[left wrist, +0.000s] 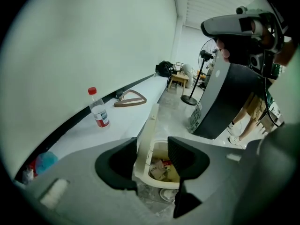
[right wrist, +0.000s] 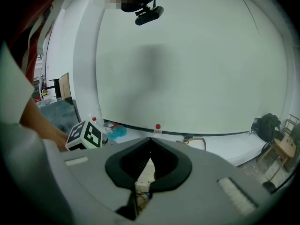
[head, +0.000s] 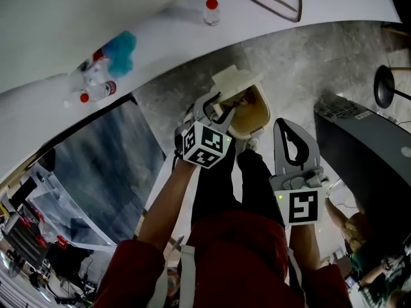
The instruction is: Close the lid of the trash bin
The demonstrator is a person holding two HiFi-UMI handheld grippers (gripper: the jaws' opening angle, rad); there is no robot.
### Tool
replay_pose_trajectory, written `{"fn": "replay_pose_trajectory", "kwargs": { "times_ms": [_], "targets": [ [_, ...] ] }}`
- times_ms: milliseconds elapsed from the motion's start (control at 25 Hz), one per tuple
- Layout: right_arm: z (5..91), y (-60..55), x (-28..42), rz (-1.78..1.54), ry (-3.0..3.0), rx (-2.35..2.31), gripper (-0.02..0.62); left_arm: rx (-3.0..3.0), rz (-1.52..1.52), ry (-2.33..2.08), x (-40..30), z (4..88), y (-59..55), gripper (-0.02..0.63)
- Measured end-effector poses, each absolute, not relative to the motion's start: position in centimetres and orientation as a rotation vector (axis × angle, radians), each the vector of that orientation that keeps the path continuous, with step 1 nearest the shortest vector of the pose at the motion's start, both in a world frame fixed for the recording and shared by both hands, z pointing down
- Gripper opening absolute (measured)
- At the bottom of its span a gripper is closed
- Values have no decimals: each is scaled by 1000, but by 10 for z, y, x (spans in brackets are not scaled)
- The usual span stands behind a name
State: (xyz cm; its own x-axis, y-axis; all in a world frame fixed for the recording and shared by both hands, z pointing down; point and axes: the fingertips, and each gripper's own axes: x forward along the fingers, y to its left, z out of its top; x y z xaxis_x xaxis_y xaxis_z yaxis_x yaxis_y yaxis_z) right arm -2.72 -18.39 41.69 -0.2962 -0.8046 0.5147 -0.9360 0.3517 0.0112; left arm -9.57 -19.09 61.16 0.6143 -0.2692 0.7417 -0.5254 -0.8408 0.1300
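Observation:
A cream trash bin [head: 252,115] stands on the grey floor in front of my feet, and several scraps of rubbish lie inside it [left wrist: 163,168]. Its lid [head: 235,81] is raised, hinged at the side toward the white counter. My left gripper [head: 220,111] is at the bin's near rim. In the left gripper view the left gripper [left wrist: 152,146] is open, with the upright lid [left wrist: 146,134] between the jaws and a gap on the right side. My right gripper [head: 281,124] hovers to the right of the bin, shut and holding nothing. In the right gripper view its tips [right wrist: 150,140] meet.
A white counter [head: 167,37] curves along the far side, with a red-capped bottle [head: 211,10], a wooden triangle frame [head: 277,0], a blue bundle [head: 121,51] and more bottles [head: 96,87]. A dark grey cabinet [head: 363,143] and a fan stand [head: 384,85] are at right, and a glassy panel [head: 106,159] at left.

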Motion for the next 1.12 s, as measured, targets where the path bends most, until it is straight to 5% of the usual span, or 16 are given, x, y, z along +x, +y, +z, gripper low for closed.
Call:
{"fn": "replay_pose_trajectory", "kwargs": {
  "times_ms": [1120],
  "targets": [
    [473,-65,52,538,-2183,1486,0,2397,1243,-448,-36,665,-48,227]
  ]
}}
